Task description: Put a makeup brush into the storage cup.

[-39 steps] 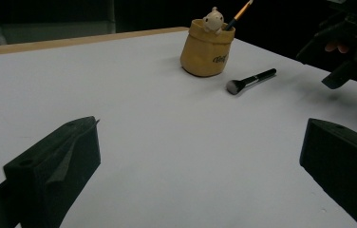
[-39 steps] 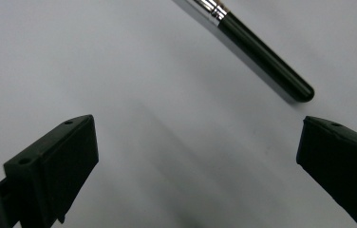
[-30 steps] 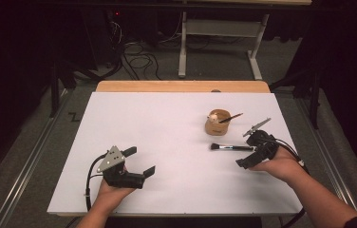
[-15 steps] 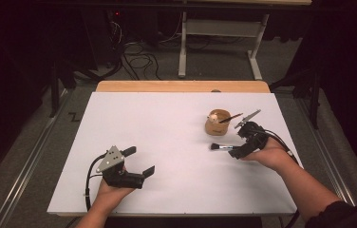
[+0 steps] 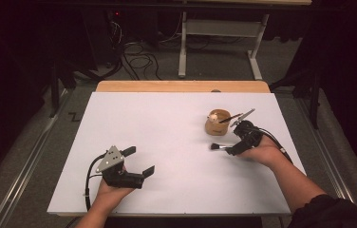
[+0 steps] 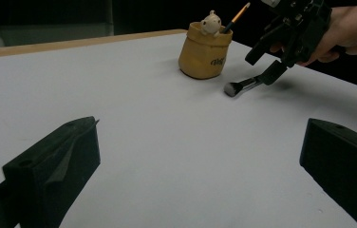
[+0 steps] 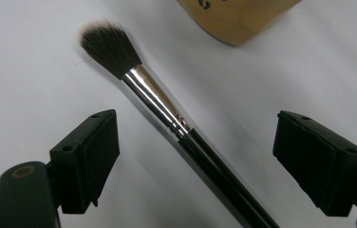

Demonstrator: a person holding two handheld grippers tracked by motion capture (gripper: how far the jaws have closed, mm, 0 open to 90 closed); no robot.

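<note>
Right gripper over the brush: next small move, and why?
Probably finish closing. The right gripper straddles the brush lying flat on the table, handle between its jaws, pads not yet touching; the jaws have just been closing. Then lift toward the holder.

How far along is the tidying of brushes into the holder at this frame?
Done: one brush already stands in the tan holder. In hand: the right gripper straddles the makeup brush lying on the white table; its jaws have just been closing but the pads are not yet on the handle. Left: grip, lift and drop it in. The left gripper rests open, apart.
</note>
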